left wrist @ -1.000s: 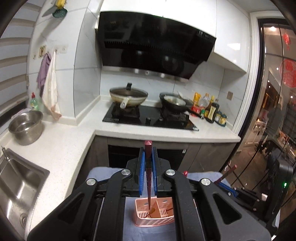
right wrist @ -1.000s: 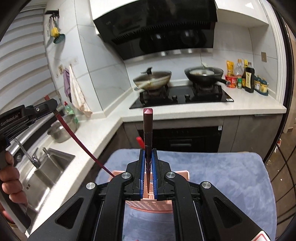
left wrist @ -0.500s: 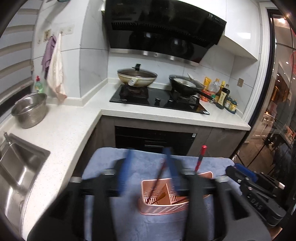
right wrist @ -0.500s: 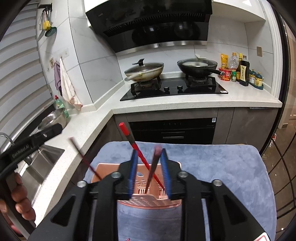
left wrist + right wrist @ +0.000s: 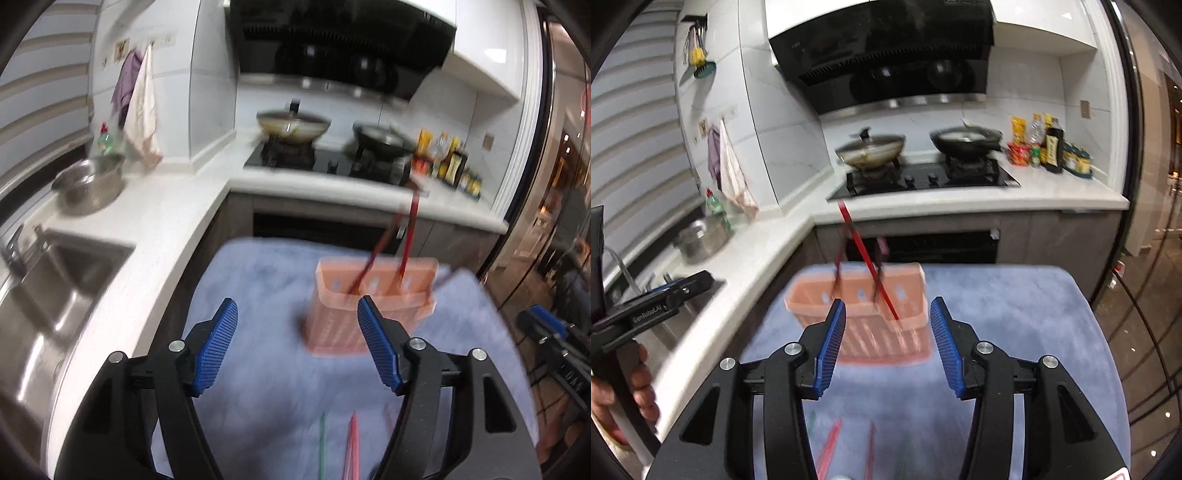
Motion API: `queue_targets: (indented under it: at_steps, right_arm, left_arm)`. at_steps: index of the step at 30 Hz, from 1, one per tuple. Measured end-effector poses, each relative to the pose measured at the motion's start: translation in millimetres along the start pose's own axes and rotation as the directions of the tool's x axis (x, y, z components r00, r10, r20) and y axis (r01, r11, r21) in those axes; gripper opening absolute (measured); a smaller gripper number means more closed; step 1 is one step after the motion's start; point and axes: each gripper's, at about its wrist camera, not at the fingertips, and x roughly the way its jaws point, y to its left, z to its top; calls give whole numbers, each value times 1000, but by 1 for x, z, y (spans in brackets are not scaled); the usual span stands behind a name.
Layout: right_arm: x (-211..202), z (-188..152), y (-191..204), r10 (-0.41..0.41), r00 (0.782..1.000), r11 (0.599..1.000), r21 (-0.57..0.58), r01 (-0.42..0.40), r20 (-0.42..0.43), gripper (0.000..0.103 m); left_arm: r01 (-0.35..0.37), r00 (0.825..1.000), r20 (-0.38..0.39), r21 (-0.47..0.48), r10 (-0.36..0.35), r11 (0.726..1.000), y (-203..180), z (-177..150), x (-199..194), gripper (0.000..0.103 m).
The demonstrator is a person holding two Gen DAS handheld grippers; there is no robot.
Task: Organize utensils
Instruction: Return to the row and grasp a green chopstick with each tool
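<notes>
A pink slotted utensil basket (image 5: 373,302) stands on a blue cloth (image 5: 258,280), with dark red chopsticks (image 5: 408,232) leaning in it. It also shows in the right wrist view (image 5: 882,314), holding a bright red chopstick (image 5: 866,258) and darker ones. My left gripper (image 5: 297,332) is open and empty, pulled back in front of the basket. My right gripper (image 5: 888,325) is open and empty too, just in front of the basket. Loose red and green chopsticks (image 5: 351,446) lie on the cloth below the jaws, also blurred in the right wrist view (image 5: 831,446).
A white L-shaped counter (image 5: 155,221) holds a sink (image 5: 40,291), a steel bowl (image 5: 90,184), a hob with two pans (image 5: 875,151) and bottles (image 5: 1052,147). The left gripper's body and the hand (image 5: 631,384) are at the right view's left edge.
Both grippers opened and let their dark red chopsticks drop into the basket, then drew back and down. Loose chopsticks on the cloth came into view.
</notes>
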Motion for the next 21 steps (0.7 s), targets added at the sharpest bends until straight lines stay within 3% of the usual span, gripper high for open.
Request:
queue_targets:
  at_steps: [5,13,19,21]
  right_arm:
    - [-12,-69,-10,-64,994,998,-31,61,-89,47]
    - [-16,-173,-10,-74,955,997,-21,71,-286,47]
    - [-18,-209,1,-58,940,998,-38,48,-338,45]
    - [-17,-214,6,-54,939,998,-51,39,-339,40]
  left_arm:
    - [-6,991,-132,4,7,1000,12,-66,3,64]
    - [13,949,-315,-9,-15,1000,16,-158,1,64]
    - [20,918,-395,-34,-31,999,17,-197,-3,64]
    - [27,909,-414,-55,-48,998,17,-203,-4,64]
